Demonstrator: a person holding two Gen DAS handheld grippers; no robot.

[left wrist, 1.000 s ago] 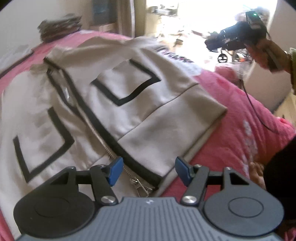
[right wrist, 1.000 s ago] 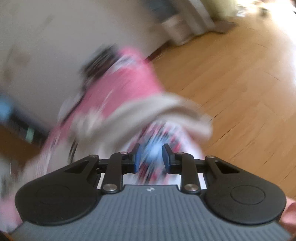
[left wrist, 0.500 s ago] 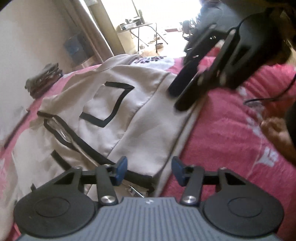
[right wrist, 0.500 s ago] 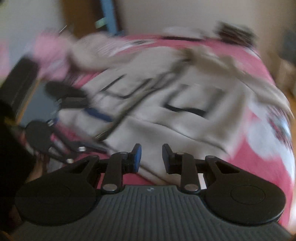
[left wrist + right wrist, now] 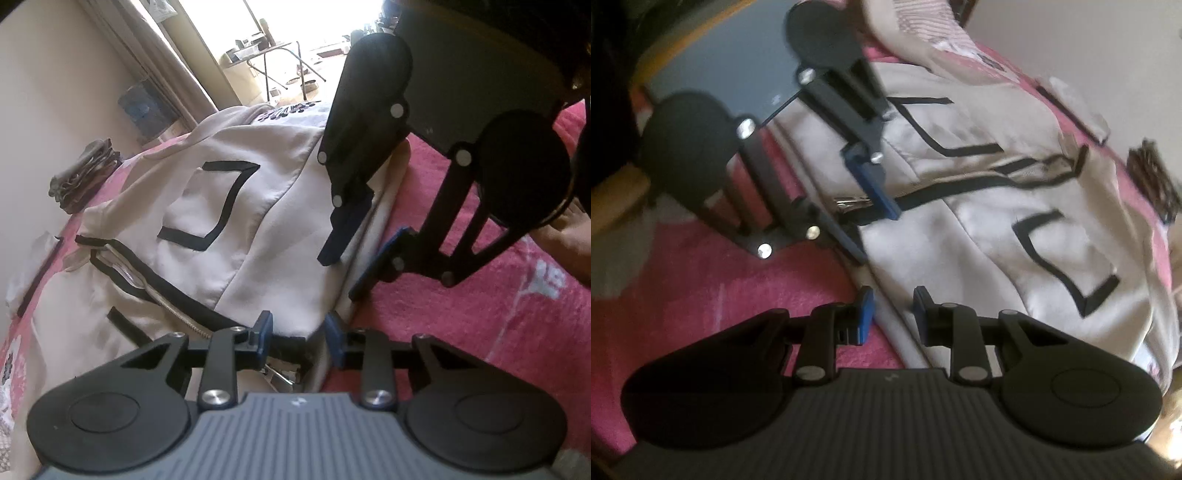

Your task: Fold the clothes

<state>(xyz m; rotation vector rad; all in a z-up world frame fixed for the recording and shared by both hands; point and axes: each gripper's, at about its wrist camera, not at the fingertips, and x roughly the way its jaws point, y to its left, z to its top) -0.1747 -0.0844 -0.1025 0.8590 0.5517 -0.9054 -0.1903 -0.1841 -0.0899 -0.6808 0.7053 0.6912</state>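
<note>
A cream zip jacket (image 5: 258, 240) with black trim lies spread on a pink bedspread (image 5: 461, 314). My left gripper (image 5: 299, 334) straddles the jacket's near hem corner beside the zip end. Its jaws are closing, and a gap still shows on either side of the cloth. In the same view my right gripper (image 5: 341, 277) stands a little further along that side edge, one finger over the cloth and one beside it. In the right wrist view the jacket (image 5: 979, 240) runs off to the right. My right gripper (image 5: 894, 310) is open astride the edge, with my left gripper (image 5: 877, 236) just beyond.
A folded pile of dark clothes (image 5: 85, 177) sits at the bed's far left by the wall. A person's bare foot (image 5: 569, 236) rests on the bedspread at the right. A striped garment (image 5: 923, 37) lies past the jacket. A bright window and a small table (image 5: 266, 55) are behind.
My right gripper has swung in from beside the bed and come down at the jacket's side edge next to my left. My left gripper's jaws have narrowed around the hem corner.
</note>
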